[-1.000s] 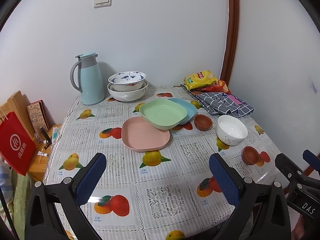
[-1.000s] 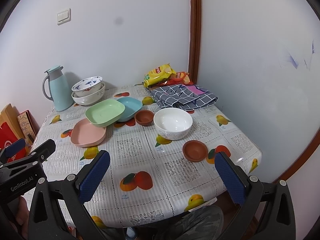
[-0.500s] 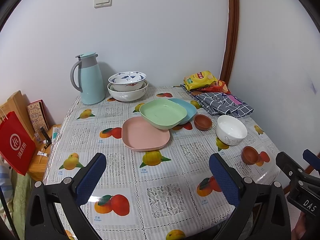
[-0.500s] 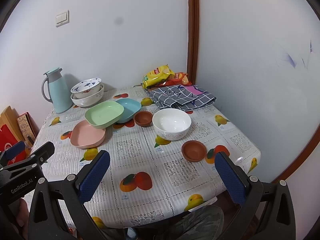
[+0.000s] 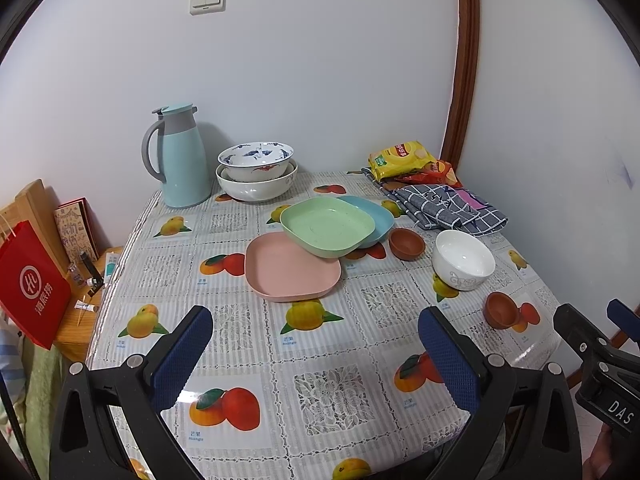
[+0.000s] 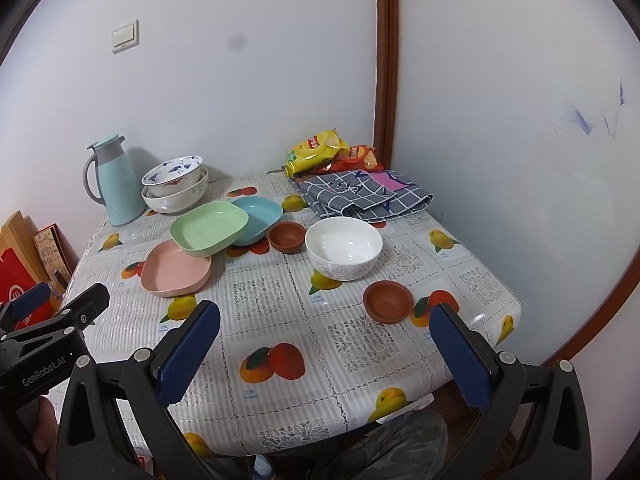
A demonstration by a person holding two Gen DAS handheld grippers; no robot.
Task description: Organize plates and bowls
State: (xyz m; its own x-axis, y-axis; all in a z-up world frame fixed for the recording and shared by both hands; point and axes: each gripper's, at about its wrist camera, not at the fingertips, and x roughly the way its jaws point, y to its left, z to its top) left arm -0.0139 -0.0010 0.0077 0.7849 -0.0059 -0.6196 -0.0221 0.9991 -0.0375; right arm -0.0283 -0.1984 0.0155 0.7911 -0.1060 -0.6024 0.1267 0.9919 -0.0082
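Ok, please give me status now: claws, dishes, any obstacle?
Left claw open, right claw open, both empty. Green plate rests tilted across pink plate and blue plate; white bowl apart. Nothing blocking.

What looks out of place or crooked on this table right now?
The green plate sits tilted, propped on the rims of the pink plate and the blue plate rather than nested flat. Nothing looks spilled or broken.
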